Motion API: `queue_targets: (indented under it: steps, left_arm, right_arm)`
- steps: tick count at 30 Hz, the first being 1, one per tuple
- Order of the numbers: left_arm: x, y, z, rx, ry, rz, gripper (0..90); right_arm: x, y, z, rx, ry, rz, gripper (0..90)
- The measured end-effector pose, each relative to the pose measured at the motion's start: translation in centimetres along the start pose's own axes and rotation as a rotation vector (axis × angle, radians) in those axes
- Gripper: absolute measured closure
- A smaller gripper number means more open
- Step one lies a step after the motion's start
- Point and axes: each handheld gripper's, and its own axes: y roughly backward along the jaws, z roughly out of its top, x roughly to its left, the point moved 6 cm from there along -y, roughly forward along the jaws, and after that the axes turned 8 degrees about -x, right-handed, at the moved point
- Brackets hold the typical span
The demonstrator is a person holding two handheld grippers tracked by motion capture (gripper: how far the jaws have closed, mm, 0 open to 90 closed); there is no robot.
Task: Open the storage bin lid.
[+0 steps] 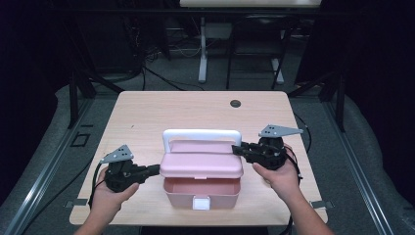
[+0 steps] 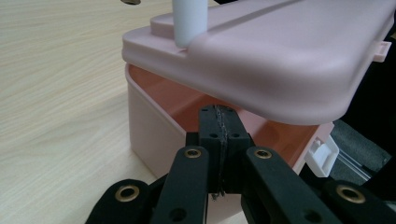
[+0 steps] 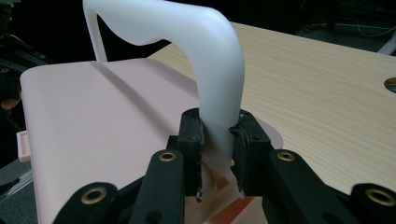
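Both forearms reach in low from the near edge of the table point(image 1: 147, 112). The pink box point(image 1: 201, 188) sits near that edge, long axis left to right, lid point(image 1: 201, 164) raised ajar. The right gripper point(image 1: 238, 149) clamps its white handle point(image 1: 200, 133); the left gripper point(image 1: 156, 170), jaws pressed together, touches the lid's left end.

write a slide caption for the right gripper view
Right hand-held gripper clamps the white handle of a pink box.

Bright, even overhead light on the table point(image 1: 147, 112), dark surroundings, soft close-up blur in both gripper views.
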Motion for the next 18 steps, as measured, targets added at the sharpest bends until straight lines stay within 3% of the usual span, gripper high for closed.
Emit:
queue_targets:
  steps: [18]
  left_arm:
    - [-2.5,-2.0,-0.5,0.031,-0.031,-0.074,90.0]
  right_arm:
    - [-0.1,0.0,-0.2,0.002,-0.004,0.001,74.4]
